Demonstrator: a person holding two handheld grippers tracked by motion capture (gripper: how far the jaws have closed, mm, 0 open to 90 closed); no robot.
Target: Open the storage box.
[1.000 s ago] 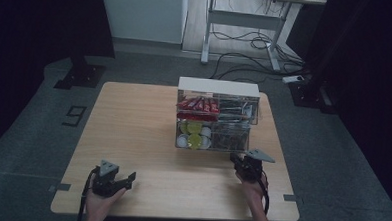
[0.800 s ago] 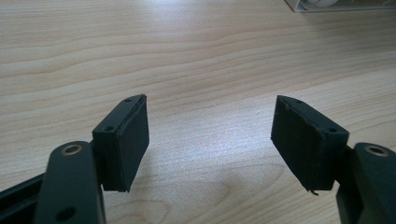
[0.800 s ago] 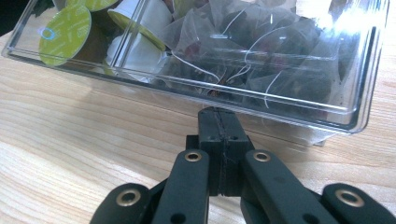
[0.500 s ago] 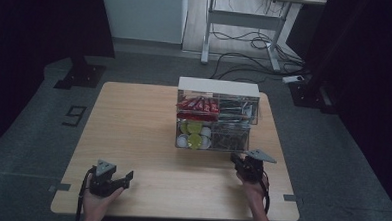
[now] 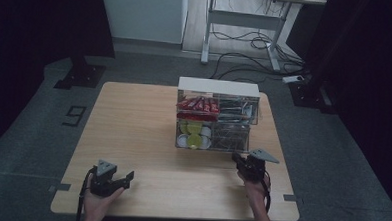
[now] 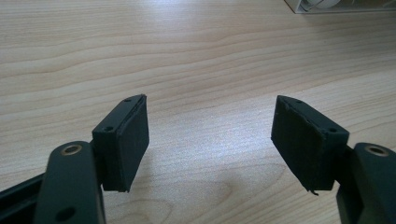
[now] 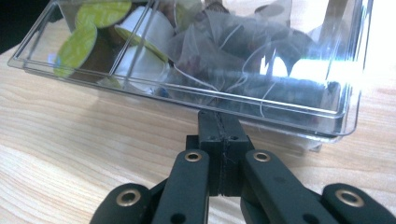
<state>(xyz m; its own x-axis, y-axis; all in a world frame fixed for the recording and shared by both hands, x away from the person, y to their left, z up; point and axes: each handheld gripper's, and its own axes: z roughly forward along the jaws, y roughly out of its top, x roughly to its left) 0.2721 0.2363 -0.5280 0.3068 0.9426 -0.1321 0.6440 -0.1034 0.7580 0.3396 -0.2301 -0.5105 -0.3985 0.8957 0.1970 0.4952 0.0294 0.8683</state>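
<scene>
A clear plastic drawer organizer [image 5: 217, 116] stands on the wooden table [image 5: 133, 123], right of the middle. Its top holds red packets [image 5: 198, 104], and its lower drawer [image 7: 280, 100] holds green-lidded pods [image 7: 77, 46] and tea bags [image 7: 224, 42]. My right gripper [image 7: 219, 121] is shut, its pads pressed together, and its tip touches the front lip of the lower drawer. In the high view my right gripper [image 5: 238, 158] sits just in front of the organizer's lower right corner. Over bare wood near the front left, my left gripper [image 6: 210, 135] is open with nothing between its pads [image 6: 128, 140]. From above, my left gripper [image 5: 126, 177] points right.
The table's front edge lies just behind both hands. On the floor beyond the far edge are a desk frame [image 5: 243, 22] and cables [image 5: 246, 57]. A dark stand base [image 5: 80, 75] sits on the floor at the far left.
</scene>
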